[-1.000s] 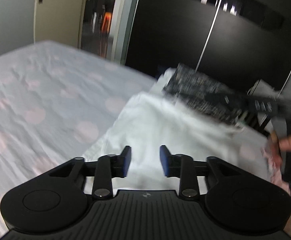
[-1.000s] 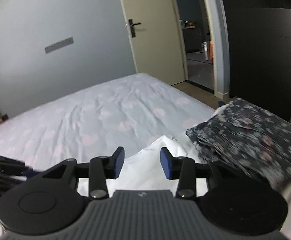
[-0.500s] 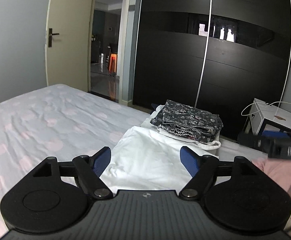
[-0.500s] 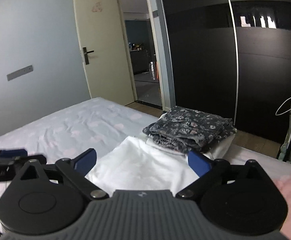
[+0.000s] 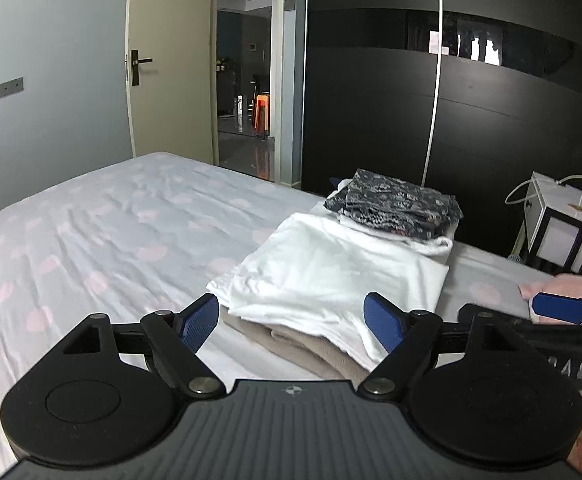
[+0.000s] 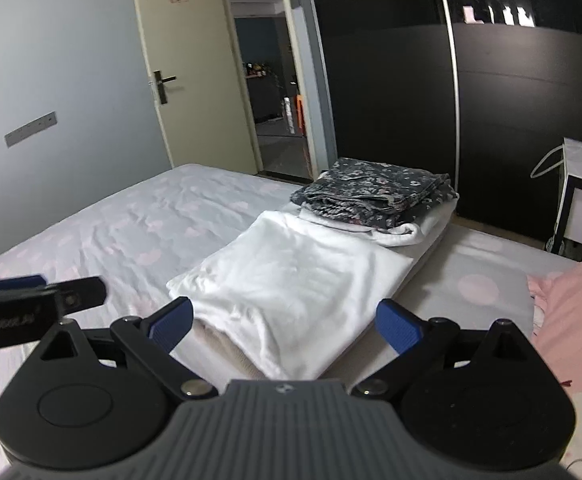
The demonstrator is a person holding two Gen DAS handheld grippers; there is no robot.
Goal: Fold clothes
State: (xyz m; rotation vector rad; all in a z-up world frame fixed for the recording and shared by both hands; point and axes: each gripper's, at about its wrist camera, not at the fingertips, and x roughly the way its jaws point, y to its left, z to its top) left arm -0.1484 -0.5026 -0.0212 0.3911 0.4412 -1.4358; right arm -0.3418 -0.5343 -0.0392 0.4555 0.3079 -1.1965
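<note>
Lying on the bed [image 5: 91, 232] just ahead of both tools, the folded white garment [image 5: 331, 276] sits apart from the left gripper [image 5: 293, 322], jaws opening and empty, and the right gripper [image 6: 285, 322], spread wide, holding nothing.

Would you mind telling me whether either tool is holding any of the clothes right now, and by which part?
Nothing is held: the left tool and right tool both stand open above the folded white garment.

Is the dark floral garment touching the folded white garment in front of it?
Cannot tell. In the right wrist view the dark floral garment sits on a white towel, whose near edge meets the folded white garment; no floral-to-white contact or gap shows plainly.
</note>
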